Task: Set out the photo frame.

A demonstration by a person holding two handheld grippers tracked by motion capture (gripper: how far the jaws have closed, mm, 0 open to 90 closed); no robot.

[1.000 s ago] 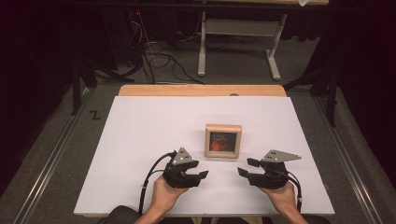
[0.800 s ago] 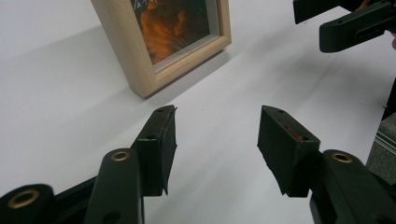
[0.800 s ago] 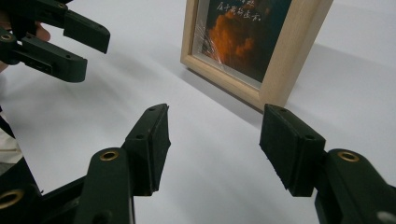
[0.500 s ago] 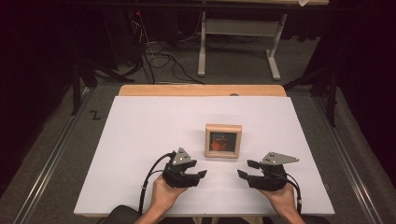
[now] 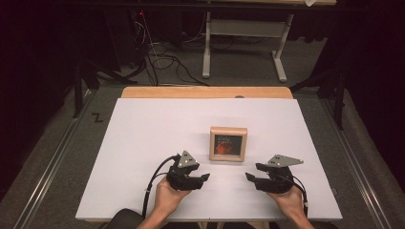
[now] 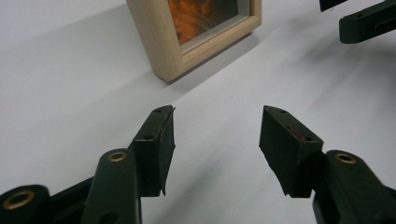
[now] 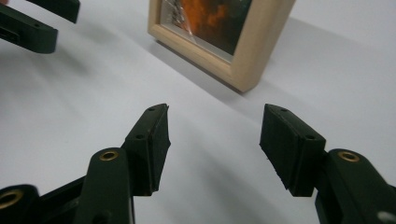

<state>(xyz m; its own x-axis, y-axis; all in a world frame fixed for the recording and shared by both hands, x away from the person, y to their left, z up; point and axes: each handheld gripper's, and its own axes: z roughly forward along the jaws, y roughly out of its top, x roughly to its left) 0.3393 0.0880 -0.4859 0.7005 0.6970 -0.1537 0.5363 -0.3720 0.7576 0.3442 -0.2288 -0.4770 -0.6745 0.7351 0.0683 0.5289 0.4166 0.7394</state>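
Note:
A small light-wood picture frame (image 5: pixel 228 143) with an orange picture lies flat on the white table top (image 5: pixel 143 143), right of the middle. Both hands rest near the front edge, just in front of the frame. My left gripper (image 5: pixel 206 177) points right, and its jaws have just been opening with nothing between them. My right gripper (image 5: pixel 248 177) points left toward it, open and empty. In the left gripper view, the left gripper (image 6: pixel 217 135) stands wide over bare table, with the frame (image 6: pixel 159 42) ahead to the left. In the right gripper view, the right gripper (image 7: pixel 215 135) faces the frame (image 7: pixel 243 51).
The white top ends in a wooden strip (image 5: pixel 205 92) at the far side. Beyond it are a dark floor with cables (image 5: pixel 157 57) and a metal table stand (image 5: pixel 243 33). Each gripper's jaw tips appear in the other's view, the right gripper (image 6: pixel 369 23) and the left gripper (image 7: pixel 32 23).

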